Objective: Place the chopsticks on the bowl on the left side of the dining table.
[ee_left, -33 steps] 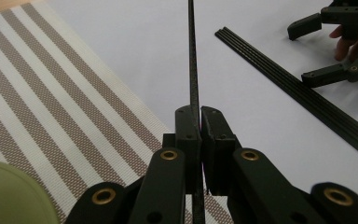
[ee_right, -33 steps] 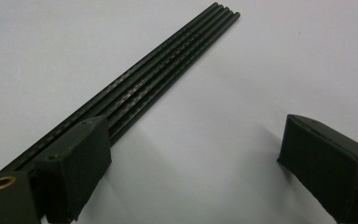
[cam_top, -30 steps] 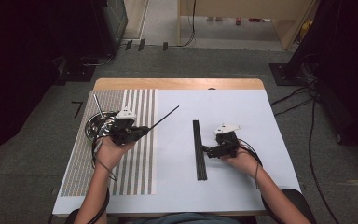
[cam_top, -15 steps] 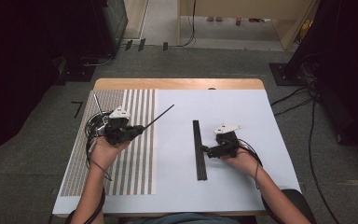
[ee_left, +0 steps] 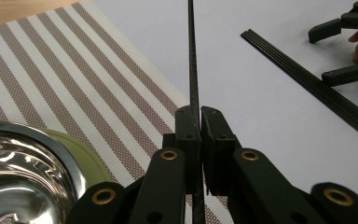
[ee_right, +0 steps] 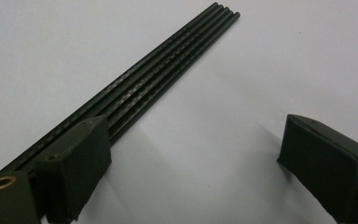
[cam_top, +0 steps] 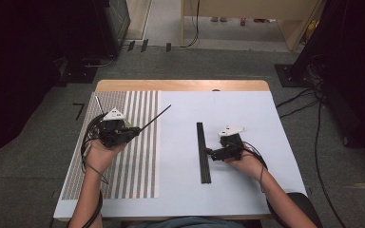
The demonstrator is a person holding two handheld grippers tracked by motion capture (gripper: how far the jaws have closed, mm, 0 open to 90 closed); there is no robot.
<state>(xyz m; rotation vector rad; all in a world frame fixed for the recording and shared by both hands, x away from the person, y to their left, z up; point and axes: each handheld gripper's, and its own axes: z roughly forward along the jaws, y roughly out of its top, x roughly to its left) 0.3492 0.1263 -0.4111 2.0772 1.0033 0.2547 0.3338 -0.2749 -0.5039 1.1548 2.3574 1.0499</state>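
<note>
My left gripper [cam_top: 134, 132] hovers over the striped mat [cam_top: 133, 166], shut on a thin black rod [cam_top: 157, 116] that points up and to the right. In the left gripper view the pads [ee_left: 187, 128] pinch that rod [ee_left: 192, 56], which runs straight ahead. A bundle of several black rods [cam_top: 202, 152] lies on the white table [cam_top: 247, 118]. My right gripper [cam_top: 212, 154] rests open just to the right of it. In the right gripper view its jaws [ee_right: 200, 158] stand wide; the left pad [ee_right: 77, 163] sits against the bundle [ee_right: 168, 70] and nothing lies between the pads.
A shiny metal bowl [ee_left: 23, 158] with a green rim sits on the mat beside my left gripper. A thin grey stick [cam_top: 98, 102] pokes up and left from there. The right gripper [ee_left: 331, 51] and the bundle [ee_left: 307, 81] lie farther off in the left gripper view.
My left gripper has shifted a little to the left with the rod in it. The right gripper and the bundle have stayed put.
</note>
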